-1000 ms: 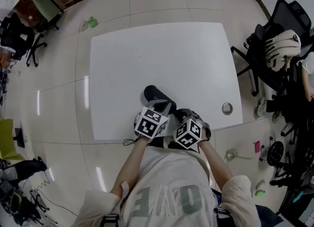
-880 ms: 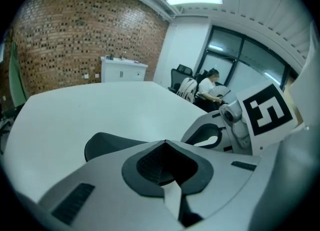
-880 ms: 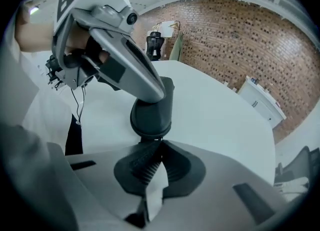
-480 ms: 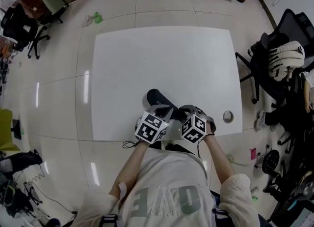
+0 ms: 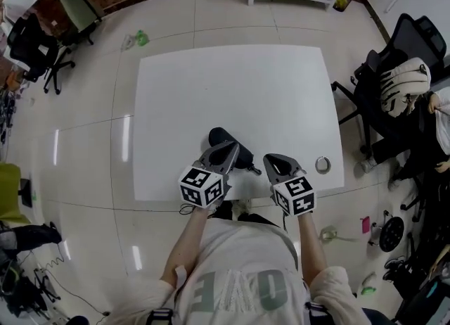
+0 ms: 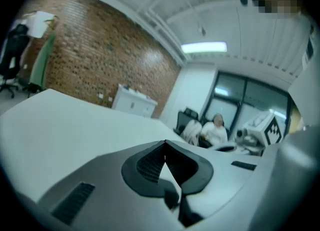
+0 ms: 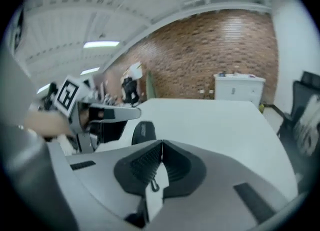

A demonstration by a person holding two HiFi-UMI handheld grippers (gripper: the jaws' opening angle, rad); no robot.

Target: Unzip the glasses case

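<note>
1. I've got the glasses case [image 5: 223,137] on the white table [image 5: 232,84], close to the front edge. It's black, with a small tab sticking out toward the right gripper.
2. Left gripper [image 5: 230,148]: its tips sit right over the case. In its own view the jaws are pressed together at the tips, and I can make out nothing caught between them.
3. Right gripper [image 5: 271,159]: jaws closed tip to tip on nothing, hanging over bare table just beside the case.
4. From the right gripper view, the case carries a pale label that's too small for me to read.
5. Marker cubes [image 5: 200,186] show black-and-white squares only.
6. Shirt [image 5: 242,274] print: I read O, V, E.
7. A metal ring [image 5: 323,164] lies near the table's right edge.
</note>
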